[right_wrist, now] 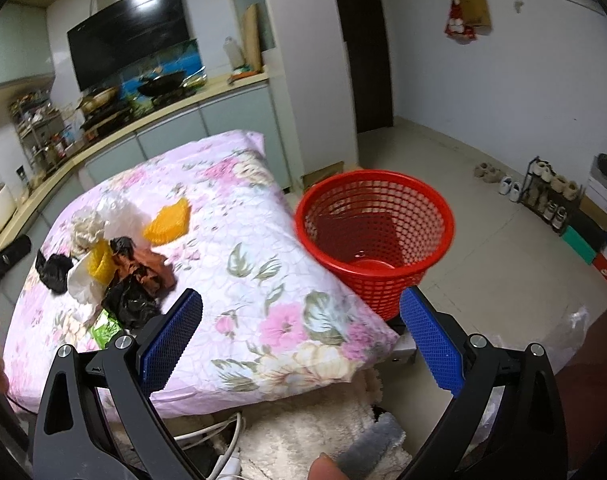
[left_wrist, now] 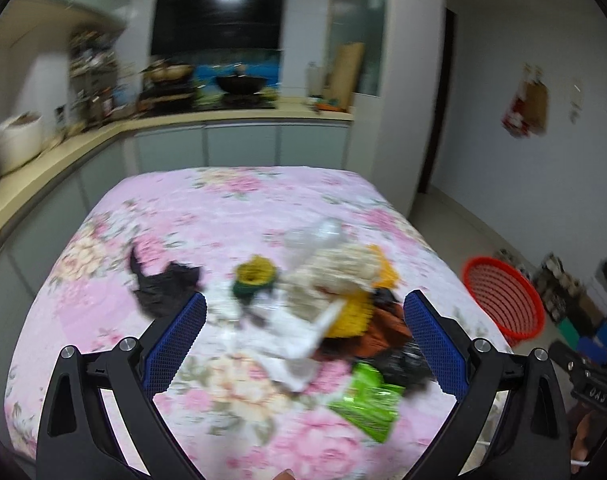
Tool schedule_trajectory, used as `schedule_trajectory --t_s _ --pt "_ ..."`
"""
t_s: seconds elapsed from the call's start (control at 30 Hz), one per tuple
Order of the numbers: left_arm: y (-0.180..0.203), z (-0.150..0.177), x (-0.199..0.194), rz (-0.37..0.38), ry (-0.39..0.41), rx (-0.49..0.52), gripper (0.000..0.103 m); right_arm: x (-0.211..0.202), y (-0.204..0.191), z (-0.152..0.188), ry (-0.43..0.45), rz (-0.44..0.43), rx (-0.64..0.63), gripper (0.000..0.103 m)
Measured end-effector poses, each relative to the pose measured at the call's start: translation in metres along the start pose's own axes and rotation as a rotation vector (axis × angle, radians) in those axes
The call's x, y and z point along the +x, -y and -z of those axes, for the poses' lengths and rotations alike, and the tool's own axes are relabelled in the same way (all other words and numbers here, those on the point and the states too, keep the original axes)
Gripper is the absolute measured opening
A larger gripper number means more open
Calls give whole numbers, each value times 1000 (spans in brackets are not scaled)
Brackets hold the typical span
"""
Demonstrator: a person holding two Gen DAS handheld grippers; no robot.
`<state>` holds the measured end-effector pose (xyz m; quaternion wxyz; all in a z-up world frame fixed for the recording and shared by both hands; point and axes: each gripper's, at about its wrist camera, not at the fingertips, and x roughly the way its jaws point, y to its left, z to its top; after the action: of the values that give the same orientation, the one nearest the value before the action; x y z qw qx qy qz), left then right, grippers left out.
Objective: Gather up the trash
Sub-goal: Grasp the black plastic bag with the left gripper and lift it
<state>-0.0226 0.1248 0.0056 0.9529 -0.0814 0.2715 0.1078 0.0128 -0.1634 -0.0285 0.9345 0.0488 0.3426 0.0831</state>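
Note:
A heap of trash lies on the table with the pink floral cloth (left_wrist: 231, 208): a black bag scrap (left_wrist: 163, 284), a yellow foam net (left_wrist: 255, 272), white foam netting (left_wrist: 335, 276), white paper (left_wrist: 299, 336), brown and black bags (left_wrist: 387, 332) and a green wrapper (left_wrist: 367, 404). My left gripper (left_wrist: 305, 312) is open and empty, its fingers either side of the heap, above it. My right gripper (right_wrist: 301, 316) is open and empty over the table's right corner. The red mesh basket (right_wrist: 375, 232) stands on the floor just right of the table. The heap (right_wrist: 115, 268) lies left of the right gripper.
A kitchen counter (left_wrist: 63, 152) with a stove, pots and a rice cooker runs behind and left of the table. Shoes and boxes (right_wrist: 563, 200) line the right wall. White fleece and cables (right_wrist: 287, 440) lie under the table's near edge. An orange foam net (right_wrist: 169, 222) lies apart from the heap.

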Motion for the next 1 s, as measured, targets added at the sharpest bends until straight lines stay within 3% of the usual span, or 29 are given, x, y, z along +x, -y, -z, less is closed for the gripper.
schedule_trajectory --t_s 0.13,0.3,0.47,0.6,0.73,0.93,1.0 --pt "-34 -6 3 -18 -19 -85 95 10 -5 -10 -47 -30 -22 96" --pt "-77 -9 12 -100 -48 -160 95 28 -9 -27 -107 -55 -26 96" --pt "-131 -12 24 -178 -69 -292 95 36 -18 -35 -102 -85 -55 96" --pt "-155 -19 36 -141 -97 -377 95 46 -29 -40 -110 -110 -76 96" --pt "-154 -27 65 -93 -150 -374 95 53 -39 -39 -129 -144 -77 96" --pt "-158 -23 122 -86 -273 -384 94 56 -45 -34 -140 -159 -91 96" --pt "-158 -19 131 -82 -300 -385 85 58 -42 -33 -144 -148 -88 96"
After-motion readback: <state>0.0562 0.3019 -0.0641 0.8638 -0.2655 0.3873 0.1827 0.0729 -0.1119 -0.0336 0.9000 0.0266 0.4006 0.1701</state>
